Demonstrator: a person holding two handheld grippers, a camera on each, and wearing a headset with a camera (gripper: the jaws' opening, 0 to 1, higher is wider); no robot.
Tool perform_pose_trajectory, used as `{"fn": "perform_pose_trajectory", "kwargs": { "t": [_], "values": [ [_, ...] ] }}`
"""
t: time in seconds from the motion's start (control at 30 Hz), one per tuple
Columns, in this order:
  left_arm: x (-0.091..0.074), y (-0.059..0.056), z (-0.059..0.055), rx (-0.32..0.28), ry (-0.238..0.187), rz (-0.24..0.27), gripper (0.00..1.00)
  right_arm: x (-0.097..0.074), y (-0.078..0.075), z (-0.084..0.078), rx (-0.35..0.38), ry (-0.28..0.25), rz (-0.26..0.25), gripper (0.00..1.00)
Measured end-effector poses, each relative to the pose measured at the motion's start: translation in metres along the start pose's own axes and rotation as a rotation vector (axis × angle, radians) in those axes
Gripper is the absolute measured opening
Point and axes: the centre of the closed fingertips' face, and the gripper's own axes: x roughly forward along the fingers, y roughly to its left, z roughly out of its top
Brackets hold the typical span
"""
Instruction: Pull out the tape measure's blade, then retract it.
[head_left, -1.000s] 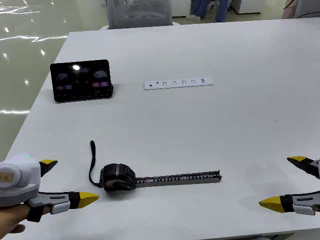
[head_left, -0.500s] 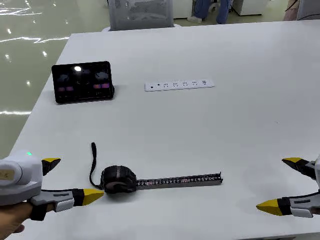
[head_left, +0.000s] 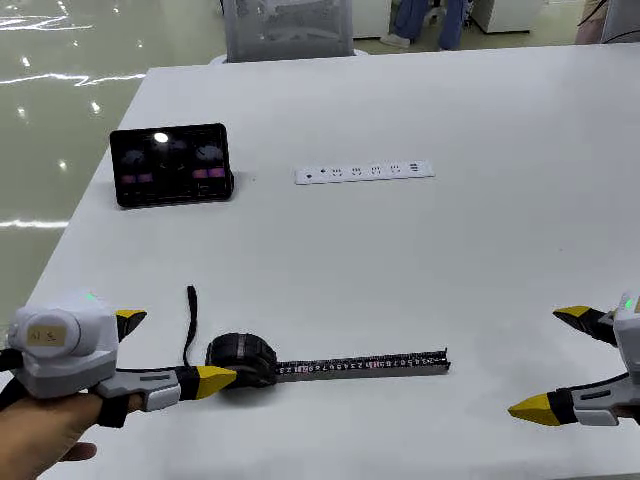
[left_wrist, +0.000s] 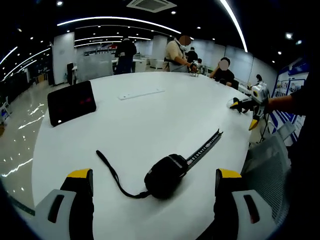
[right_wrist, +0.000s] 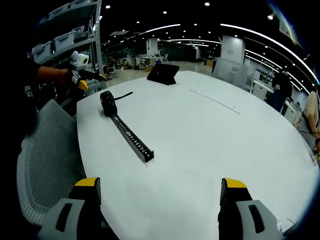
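- We find the tape measure near the worktop's front edge, toward its left corner. Its blade lies drawn out flat along that edge and its strap trails toward the far edge.
- Our left gripper has its jaws spread wide, one tip at the tape measure, likely to steady it for retraction.
- Our right gripper, jaws likewise apart and empty, hovers near the front right corner, well apart from the blade's tip. We judge that this leaves the recoil path free.
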Motion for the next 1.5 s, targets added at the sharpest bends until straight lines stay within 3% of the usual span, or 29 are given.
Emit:
{"fn": "perform_pose_trajectory", "kwargs": {
  "t": [0.3,0.47,0.5,0.57,0.7,0.77,0.9,1.0,1.1,1.3,1.5],
  "values": [
    [0.007,-0.011,0.000,-0.026,0.007,0.021,0.99,0.008,-0.006,0.001,-0.055,0.051,0.017,0.99],
    [0.013,-0.016,-0.001,-0.023,0.008,0.065,0.99,0.010,-0.010,0.004,-0.078,0.071,0.027,0.99],
    [0.014,-0.016,0.002,-0.032,-0.011,0.082,0.99,0.011,-0.010,0.003,-0.086,0.081,0.030,0.99],
    [0.017,-0.024,0.004,-0.060,-0.024,0.057,0.99,0.012,-0.010,0.005,-0.090,0.080,0.033,0.99],
    [0.027,-0.029,0.000,-0.072,-0.004,0.082,0.99,0.017,-0.009,0.007,-0.098,0.080,0.043,0.99],
    [0.029,-0.029,-0.001,-0.075,0.001,0.119,0.99,0.020,-0.007,0.008,-0.110,0.081,0.055,0.99],
    [0.037,-0.038,-0.008,-0.085,0.018,0.126,0.99,0.026,-0.005,0.008,-0.131,0.097,0.070,0.99],
    [0.041,-0.042,-0.005,-0.054,-0.018,0.161,0.99,0.030,-0.004,0.010,-0.150,0.108,0.085,0.99],
    [0.044,-0.037,-0.004,-0.066,-0.035,0.205,0.99,0.033,-0.003,0.012,-0.177,0.118,0.100,0.99],
    [0.047,-0.038,-0.007,-0.100,-0.046,0.243,0.99,0.040,-0.004,0.021,-0.216,0.126,0.117,0.99],
    [0.052,-0.036,-0.007,-0.151,-0.099,0.295,0.99,0.049,-0.002,0.031,-0.259,0.135,0.137,0.99]
  ]
}}
